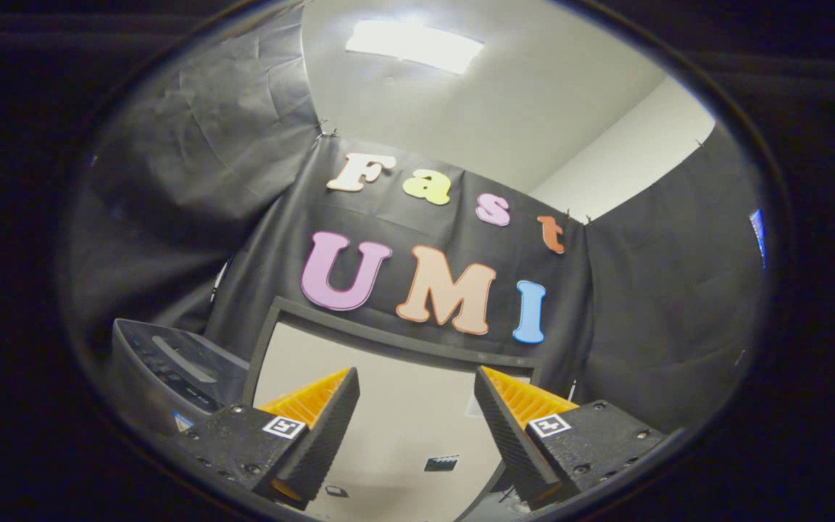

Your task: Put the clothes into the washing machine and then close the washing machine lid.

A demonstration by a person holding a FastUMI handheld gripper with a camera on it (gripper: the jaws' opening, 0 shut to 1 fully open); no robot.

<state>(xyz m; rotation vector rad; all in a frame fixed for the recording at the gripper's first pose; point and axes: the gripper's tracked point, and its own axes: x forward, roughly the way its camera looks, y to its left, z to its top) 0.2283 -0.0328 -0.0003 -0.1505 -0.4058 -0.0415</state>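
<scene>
The gripper (416,406) points up and forward with its fingers spread wide, nothing held in the broad gap between them. Through that gap the pale top of the table (403,428) lies bare except for two small dark markers, so there is free passage straight ahead. The table's dark raised edge (388,335) and the black cloth wall (446,217) just behind it close off the far side. Beside the left finger, the grey washing machine (171,370) stands against the table, blocking movement that way. Cloth walls also bound both flanks.
</scene>
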